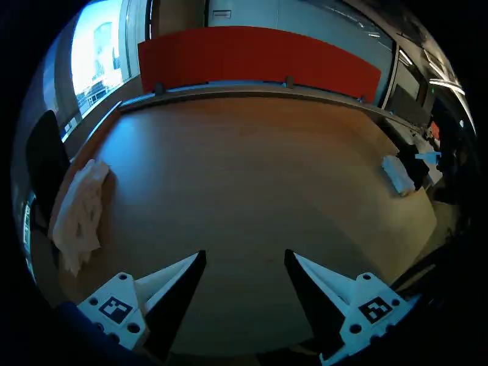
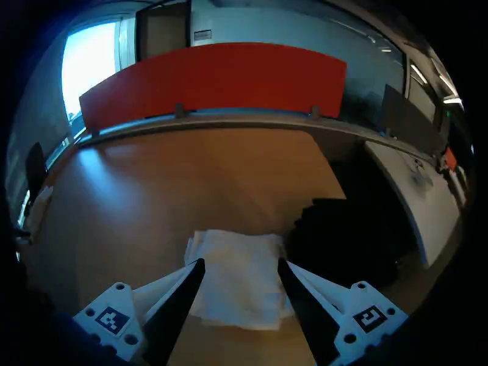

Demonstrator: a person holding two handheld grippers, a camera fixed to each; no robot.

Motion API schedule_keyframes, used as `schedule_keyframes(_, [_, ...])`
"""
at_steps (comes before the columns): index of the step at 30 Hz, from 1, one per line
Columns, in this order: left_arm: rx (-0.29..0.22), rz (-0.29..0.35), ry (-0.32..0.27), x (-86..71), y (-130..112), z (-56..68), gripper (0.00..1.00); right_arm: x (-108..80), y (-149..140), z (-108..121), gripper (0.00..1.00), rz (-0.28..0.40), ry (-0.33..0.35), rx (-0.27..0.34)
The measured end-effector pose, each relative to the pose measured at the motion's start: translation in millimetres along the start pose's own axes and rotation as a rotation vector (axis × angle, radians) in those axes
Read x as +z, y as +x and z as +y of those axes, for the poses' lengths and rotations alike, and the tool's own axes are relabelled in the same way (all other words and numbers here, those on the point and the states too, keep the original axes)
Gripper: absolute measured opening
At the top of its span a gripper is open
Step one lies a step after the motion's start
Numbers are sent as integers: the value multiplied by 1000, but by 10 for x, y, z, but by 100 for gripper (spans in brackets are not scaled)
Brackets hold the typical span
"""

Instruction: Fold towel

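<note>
left hand-held gripper (image 1: 244, 253) wide, empty, over bare counter (image 1: 244, 171) | right hand-held gripper (image 2: 241, 261) wide, straddling folded towel (image 2: 238, 287) bottom centre, seemingly finished | crumpled towel (image 1: 78, 210) draped over counter's edge, left of frame, probably next to fold

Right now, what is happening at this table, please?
A person holds two tools over a wooden table. The right tool, open, hovers over a folded white towel near the table's edge, not gripping it. The left tool, also open, holds nothing; a crumpled towel lies at the table edge on its left.
</note>
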State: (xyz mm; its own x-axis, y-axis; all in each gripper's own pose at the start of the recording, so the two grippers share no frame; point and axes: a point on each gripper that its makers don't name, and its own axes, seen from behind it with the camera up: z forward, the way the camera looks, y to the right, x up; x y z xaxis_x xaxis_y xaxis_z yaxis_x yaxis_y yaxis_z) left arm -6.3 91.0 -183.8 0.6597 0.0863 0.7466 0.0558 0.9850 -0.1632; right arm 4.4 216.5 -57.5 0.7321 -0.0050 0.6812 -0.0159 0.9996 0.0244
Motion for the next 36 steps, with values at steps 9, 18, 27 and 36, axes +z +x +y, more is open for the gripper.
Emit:
schedule_keyframes(9, [-13, 18, 4, -27, 46, -52, 95, -90, 393, 10, 100, 165, -41, 5])
schedule_keyframes(18, [-20, 41, 6, -52, 147, -109, 95, -272, 792, 43, 100, 328, -104, 32])
schedule_keyframes(27, [-24, 60, 7, -53, 223, -134, 95, -388, 979, 74, 100, 421, -147, 33])
schedule_keyframes(36, [-21, 95, 10, -77, 345, -156, 95, -523, 1175, 1, 100, 481, -157, 29])
